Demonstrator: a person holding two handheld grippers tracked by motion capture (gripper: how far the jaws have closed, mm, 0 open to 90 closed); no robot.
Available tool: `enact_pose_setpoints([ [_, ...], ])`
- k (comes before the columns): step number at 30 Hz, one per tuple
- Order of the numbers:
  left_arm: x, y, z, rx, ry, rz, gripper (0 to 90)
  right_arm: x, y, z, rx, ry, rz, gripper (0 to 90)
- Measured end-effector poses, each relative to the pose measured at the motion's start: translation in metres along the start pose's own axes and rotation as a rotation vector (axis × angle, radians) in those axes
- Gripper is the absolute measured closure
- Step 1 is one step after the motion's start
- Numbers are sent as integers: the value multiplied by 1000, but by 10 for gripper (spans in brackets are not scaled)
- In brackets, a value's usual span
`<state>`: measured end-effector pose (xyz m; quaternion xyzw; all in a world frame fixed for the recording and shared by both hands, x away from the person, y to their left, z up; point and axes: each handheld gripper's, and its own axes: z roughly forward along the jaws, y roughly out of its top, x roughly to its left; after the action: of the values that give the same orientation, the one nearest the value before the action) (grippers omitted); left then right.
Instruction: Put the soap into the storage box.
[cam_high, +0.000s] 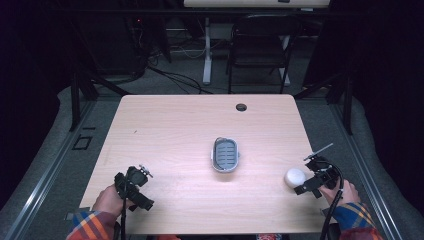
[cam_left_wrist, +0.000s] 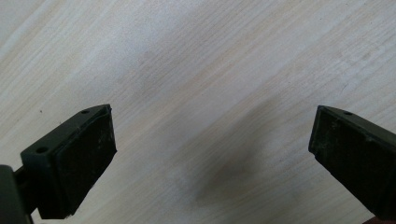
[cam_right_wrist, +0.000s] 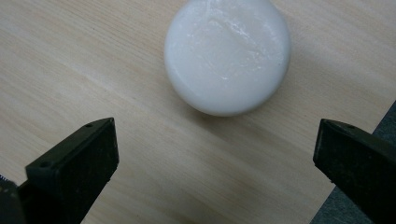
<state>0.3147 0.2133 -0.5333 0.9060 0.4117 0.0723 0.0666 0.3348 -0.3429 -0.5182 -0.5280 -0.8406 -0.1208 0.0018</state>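
A round white soap bar (cam_high: 295, 176) lies on the wooden table near its right front corner. In the right gripper view the soap bar (cam_right_wrist: 228, 55) sits just ahead of my right gripper (cam_right_wrist: 215, 140), whose jaws stand wide open with only bare wood between them. From above, my right gripper (cam_high: 306, 175) hovers beside the soap, on its right. A grey oval soap dish (cam_high: 225, 154) rests at the table's middle. My left gripper (cam_high: 142, 184) is at the front left, and the left gripper view shows my left gripper (cam_left_wrist: 210, 135) open over bare wood.
The table (cam_high: 175, 125) has a round cable hole (cam_high: 241, 107) near its far edge. Its right edge (cam_right_wrist: 369, 126) runs close to my right jaw. A black chair (cam_high: 260, 47) and a white table leg (cam_high: 206, 50) stand beyond the table.
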Motion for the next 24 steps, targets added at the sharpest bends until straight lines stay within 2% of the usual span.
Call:
enact_pose_setpoints([
  [6,0,0,0,0,-4,2,5,2,2,2,17,11,-15,0],
  [9,0,0,1,-2,-4,-1,4,4,4,3,22,-16,-26,0],
  [17,0,0,1,1,-8,1,4,7,11,2,28,-46,-38,0],
  [20,0,0,1,2,-5,2,4,8,12,2,23,-43,-43,0],
  [24,0,0,1,2,-6,2,4,8,15,2,28,-68,-60,0],
])
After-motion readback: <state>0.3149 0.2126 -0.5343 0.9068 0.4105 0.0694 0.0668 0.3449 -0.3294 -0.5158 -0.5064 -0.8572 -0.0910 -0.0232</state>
